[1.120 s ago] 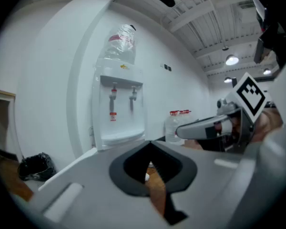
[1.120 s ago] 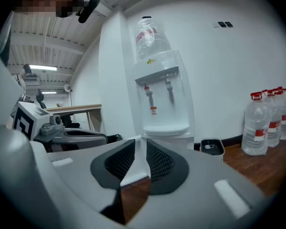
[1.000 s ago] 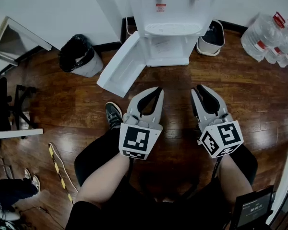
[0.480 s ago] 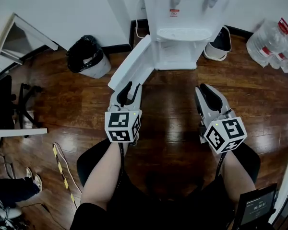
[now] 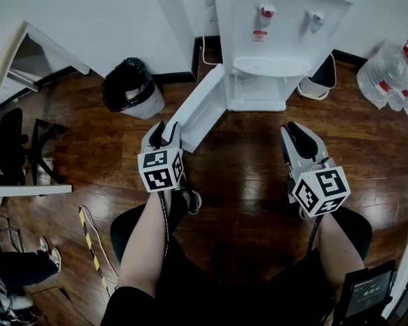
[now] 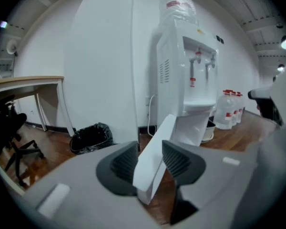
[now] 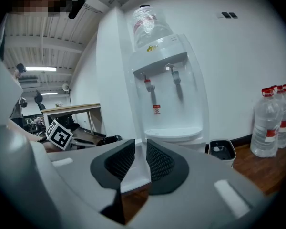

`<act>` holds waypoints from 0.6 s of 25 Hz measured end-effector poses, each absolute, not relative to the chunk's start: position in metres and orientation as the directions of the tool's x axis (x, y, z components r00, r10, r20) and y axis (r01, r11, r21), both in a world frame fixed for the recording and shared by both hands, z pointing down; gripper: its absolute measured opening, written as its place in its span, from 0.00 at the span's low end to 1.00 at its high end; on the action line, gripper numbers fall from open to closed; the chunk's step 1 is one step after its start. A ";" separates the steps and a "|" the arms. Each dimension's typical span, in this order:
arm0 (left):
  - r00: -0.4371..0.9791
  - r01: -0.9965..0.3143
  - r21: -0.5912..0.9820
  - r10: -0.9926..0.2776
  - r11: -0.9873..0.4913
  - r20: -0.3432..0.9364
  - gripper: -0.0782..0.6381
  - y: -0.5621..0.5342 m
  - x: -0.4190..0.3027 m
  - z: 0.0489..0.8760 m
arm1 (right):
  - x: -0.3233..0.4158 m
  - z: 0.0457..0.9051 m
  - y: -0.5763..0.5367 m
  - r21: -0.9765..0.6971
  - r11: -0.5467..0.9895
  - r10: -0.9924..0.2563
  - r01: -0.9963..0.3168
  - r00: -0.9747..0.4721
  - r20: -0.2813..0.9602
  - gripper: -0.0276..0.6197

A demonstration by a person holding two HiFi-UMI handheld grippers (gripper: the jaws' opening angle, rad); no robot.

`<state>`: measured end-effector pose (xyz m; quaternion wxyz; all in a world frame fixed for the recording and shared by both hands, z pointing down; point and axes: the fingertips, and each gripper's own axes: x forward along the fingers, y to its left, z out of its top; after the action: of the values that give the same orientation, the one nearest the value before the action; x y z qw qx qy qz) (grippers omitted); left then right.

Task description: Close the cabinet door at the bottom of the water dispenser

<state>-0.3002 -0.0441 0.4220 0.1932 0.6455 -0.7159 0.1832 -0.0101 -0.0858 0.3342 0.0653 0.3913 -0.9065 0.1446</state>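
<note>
The white water dispenser [image 5: 279, 19] stands against the wall. Its bottom cabinet door [image 5: 200, 107] hangs wide open, swung out to the left over the wooden floor. My left gripper [image 5: 164, 130] is at the door's free edge, and its jaws are opening. In the left gripper view the door panel [image 6: 155, 147] stands between the two pads of the left gripper [image 6: 149, 152], which do not clamp it. My right gripper [image 5: 292, 131] hovers over the floor in front of the dispenser, shut with nothing held. The right gripper view aims the right gripper [image 7: 140, 151] at the dispenser [image 7: 167, 94].
A bin with a black bag [image 5: 130, 87] stands left of the door. A small white bin [image 5: 317, 83] and water bottles [image 5: 394, 80] sit to the dispenser's right. A desk [image 5: 27, 53] and office chair [image 5: 13, 148] are at far left. My shoe [image 5: 190, 199] is below the left gripper.
My left gripper has moved forward and left to the door's free edge, and its jaws have gone from shut to open around it. The right gripper shifted only slightly.
</note>
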 end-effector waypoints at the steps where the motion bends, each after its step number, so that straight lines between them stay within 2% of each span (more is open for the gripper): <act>1: -0.096 -0.995 -0.018 -0.840 0.103 0.534 0.36 -0.046 -0.305 0.427 | -0.011 0.332 -0.090 -0.206 0.656 -0.690 -0.726 -0.688 0.228 0.17; 8: -0.091 -0.992 0.006 -0.761 0.124 0.642 0.38 -0.056 -0.322 0.451 | -0.005 0.308 -0.128 -0.231 0.639 -0.713 -0.734 -0.678 0.180 0.16; 15: -0.057 -0.997 0.006 -0.743 0.083 0.667 0.37 -0.054 -0.308 0.456 | 0.000 0.305 -0.124 -0.241 0.635 -0.715 -0.734 -0.676 0.178 0.16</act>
<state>-0.3083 -0.0540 0.4559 0.2647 0.6335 -0.6864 0.2396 0.0001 -0.1241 0.3053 0.0328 0.4011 -0.9035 0.1477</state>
